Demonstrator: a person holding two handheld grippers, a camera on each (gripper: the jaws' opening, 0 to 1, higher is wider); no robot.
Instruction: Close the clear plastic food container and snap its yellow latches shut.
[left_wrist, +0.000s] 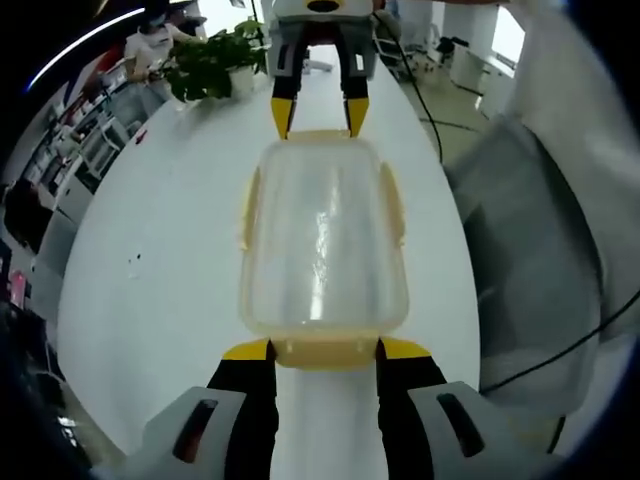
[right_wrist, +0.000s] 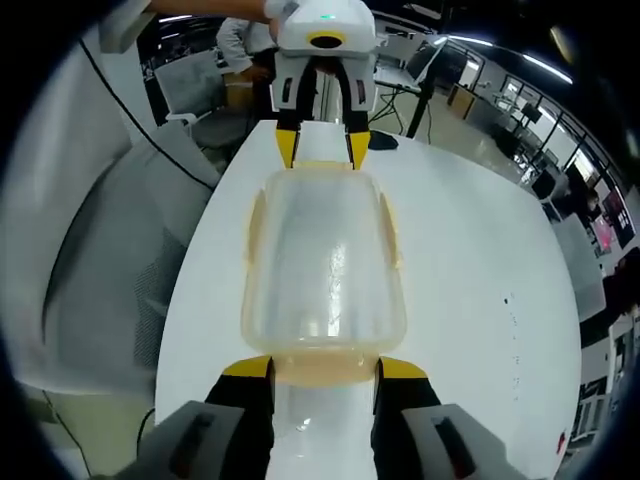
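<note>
A clear plastic container (left_wrist: 322, 240) lies lengthwise on the white table (left_wrist: 170, 260) with its lid on. Yellow latches run along its long sides (left_wrist: 248, 208) and stand slightly flared. My left gripper (left_wrist: 326, 349) is open, its yellow-tipped jaws on either side of the near end latch (left_wrist: 325, 352). My right gripper (left_wrist: 320, 115) faces it from the far end, also open around that end's latch (left_wrist: 320, 134). In the right gripper view the container (right_wrist: 322, 260) lies the same way, with my right gripper (right_wrist: 325, 368) straddling the near latch (right_wrist: 322, 372) and my left gripper (right_wrist: 322, 148) at the far end.
A potted plant (left_wrist: 210, 60) stands at the far end of the table, with a person (left_wrist: 150, 40) behind it. A grey chair (left_wrist: 530, 250) and a black cable (left_wrist: 560, 350) lie beside the table edge. A small dark object (right_wrist: 383, 141) sits on the table.
</note>
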